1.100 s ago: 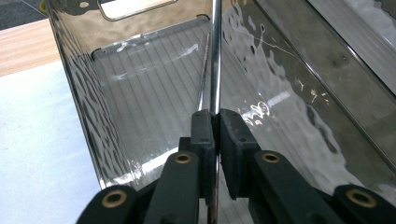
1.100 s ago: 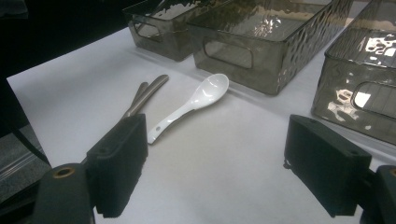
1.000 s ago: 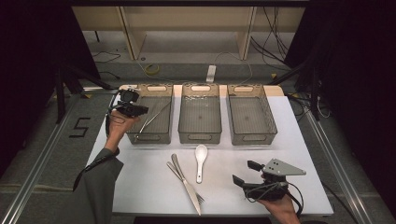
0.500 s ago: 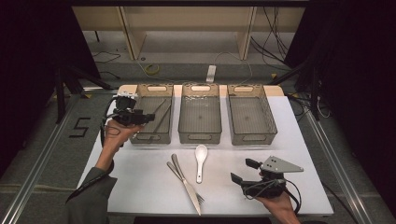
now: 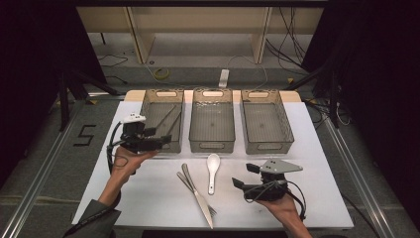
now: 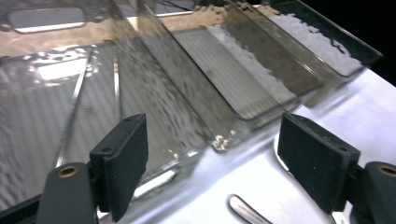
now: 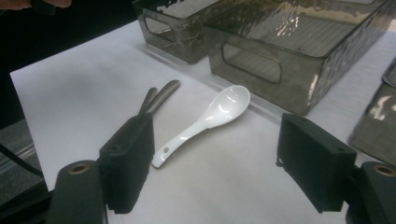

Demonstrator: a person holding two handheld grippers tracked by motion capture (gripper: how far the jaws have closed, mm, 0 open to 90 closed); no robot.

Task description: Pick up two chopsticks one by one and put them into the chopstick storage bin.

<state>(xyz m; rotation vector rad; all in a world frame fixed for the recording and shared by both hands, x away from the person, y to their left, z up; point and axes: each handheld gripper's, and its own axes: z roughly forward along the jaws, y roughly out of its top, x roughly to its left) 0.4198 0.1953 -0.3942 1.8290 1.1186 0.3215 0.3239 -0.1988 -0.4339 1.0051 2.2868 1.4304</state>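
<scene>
While the left gripper (image 5: 161,143) hangs at the near edge of the left bin (image 5: 161,119), left-centre of the high view, its jaws stand wide with nothing between them; they have just been opening. Two chopsticks (image 5: 168,119) lie inside that bin. The right gripper (image 5: 242,184), lower right of the high view, is also wide and empty, jaws just narrowed a little. In the right gripper view it points at the white spoon (image 7: 205,121), which lies frame-centre on the white table (image 5: 148,198), just in front of the middle bin (image 5: 212,119).

Likely step: sort cutlery into bins, spoon next. To do it well: come down over the spoon's handle, not the bowl, jaws straddling the narrow part, pads low to the table before closing. Keep clear of the bin wall just behind the bowl. The left gripper should back off from its bin.

Hard to read: the fork and knife (image 5: 198,196), lower centre of the high view, overlap, so which lies on top is unclear. In the left gripper view the bins' rippled plastic blurs the chopsticks, and a metal handle tip is cut off at the bottom edge. The right bin (image 5: 262,119) looks empty, but glare makes that uncertain.
</scene>
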